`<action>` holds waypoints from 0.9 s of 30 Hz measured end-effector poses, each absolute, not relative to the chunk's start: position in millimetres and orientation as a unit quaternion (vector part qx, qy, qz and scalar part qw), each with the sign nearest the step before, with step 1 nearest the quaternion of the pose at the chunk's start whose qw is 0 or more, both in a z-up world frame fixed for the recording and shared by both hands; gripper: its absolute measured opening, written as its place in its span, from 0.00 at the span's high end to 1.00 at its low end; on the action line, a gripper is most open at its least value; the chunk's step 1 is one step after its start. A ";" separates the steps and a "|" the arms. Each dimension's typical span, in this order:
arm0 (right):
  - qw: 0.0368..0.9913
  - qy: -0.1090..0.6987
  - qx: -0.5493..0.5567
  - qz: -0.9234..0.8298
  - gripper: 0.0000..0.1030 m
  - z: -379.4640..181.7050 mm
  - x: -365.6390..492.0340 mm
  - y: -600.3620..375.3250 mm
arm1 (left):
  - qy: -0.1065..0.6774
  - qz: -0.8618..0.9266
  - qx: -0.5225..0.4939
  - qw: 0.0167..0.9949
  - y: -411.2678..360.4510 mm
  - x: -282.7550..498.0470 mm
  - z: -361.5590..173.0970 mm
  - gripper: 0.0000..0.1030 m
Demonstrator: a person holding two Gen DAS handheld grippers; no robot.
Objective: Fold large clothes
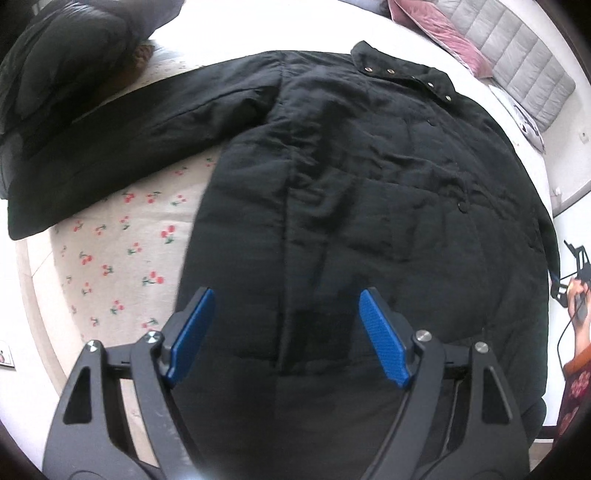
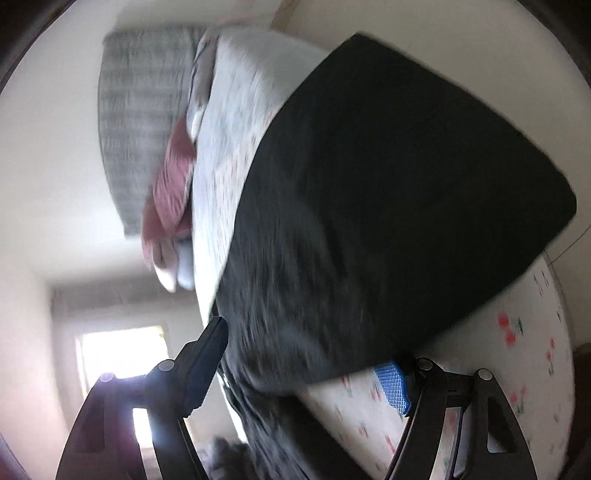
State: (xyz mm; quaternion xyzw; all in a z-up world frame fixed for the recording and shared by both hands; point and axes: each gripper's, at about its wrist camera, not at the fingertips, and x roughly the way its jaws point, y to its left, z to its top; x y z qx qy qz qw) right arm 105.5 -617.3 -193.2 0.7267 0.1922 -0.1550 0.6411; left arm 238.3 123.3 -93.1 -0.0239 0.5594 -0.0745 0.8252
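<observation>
The black padded coat (image 1: 369, 192) lay spread flat on the cherry-print bedsheet (image 1: 122, 258), collar (image 1: 402, 74) toward one o'clock in my left wrist view and one sleeve (image 1: 122, 147) stretched out toward nine o'clock, presumably so that its outline could be read before any fold. I held my left gripper (image 1: 286, 336) above the lower body of the coat, pointing steeply down, its blue pads (image 1: 194, 332) standing wide with nothing between them; in my judgement this was a position for choosing a grasp, not a grasp. My right gripper (image 2: 306, 365) came in at the coat's far edge near the side of the bed, rolled well over, jaws apart. The view was blurred; dark cloth (image 2: 388, 203) lay across the gap, but I could see no pad pressing on it. A dark heap (image 1: 62, 55) sat at eleven o'clock, a pink cushion (image 1: 432, 26) and grey quilt (image 1: 517, 62) at one o'clock, clear of the working area. No fold was yet made.
</observation>
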 end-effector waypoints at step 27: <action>0.786 0.202 0.547 -0.204 0.25 -170.1 55.5 -731.5 | 0.416 -0.250 0.097 0.869 -332.0 447.7 -120.1 0.35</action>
